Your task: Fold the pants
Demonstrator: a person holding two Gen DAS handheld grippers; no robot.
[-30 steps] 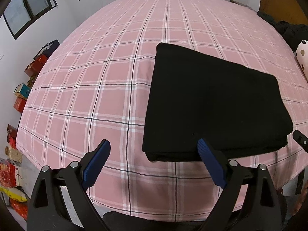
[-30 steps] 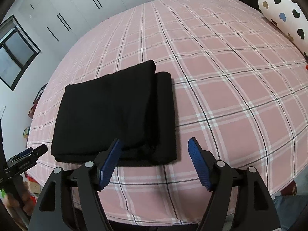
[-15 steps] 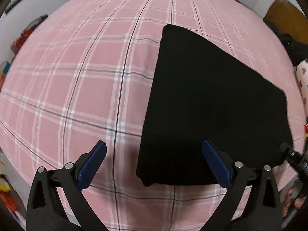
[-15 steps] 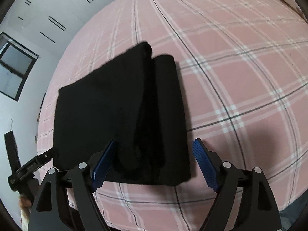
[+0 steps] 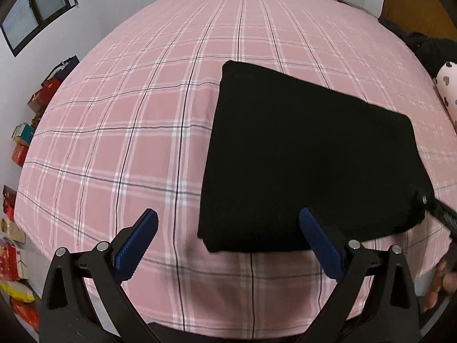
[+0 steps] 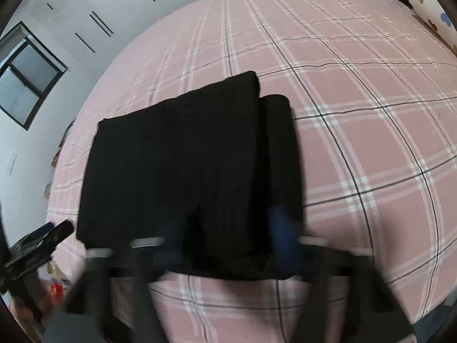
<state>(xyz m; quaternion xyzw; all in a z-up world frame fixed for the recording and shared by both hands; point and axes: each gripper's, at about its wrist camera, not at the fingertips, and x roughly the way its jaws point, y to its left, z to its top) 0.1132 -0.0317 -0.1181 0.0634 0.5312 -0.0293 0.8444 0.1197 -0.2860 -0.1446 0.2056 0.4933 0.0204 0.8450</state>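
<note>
The black pants (image 5: 308, 154) lie folded into a thick rectangle on the pink plaid bed (image 5: 128, 131). My left gripper (image 5: 228, 245) is open and empty, above the bed's near edge by the pants' near left corner. In the right wrist view the folded pants (image 6: 185, 171) show a narrower folded layer along their right side. My right gripper (image 6: 228, 237) is blurred by motion; its blue fingers (image 6: 281, 225) stand apart on either side of the pants' near edge. The right gripper's tip also shows at the pants' right corner in the left wrist view (image 5: 437, 211).
A heart-print pillow (image 6: 428, 8) and dark clothing (image 5: 428, 48) lie at the bed's far right by a brown headboard (image 5: 414, 8). Boxes and bags (image 5: 20, 148) line the floor at the left. White wardrobes (image 6: 114, 14) and a window (image 5: 37, 8) are behind.
Both grippers dipped towards the pants and tilted back up. The right gripper has moved forward over the pants' near edge and is now blurred. The pants have not moved.
</note>
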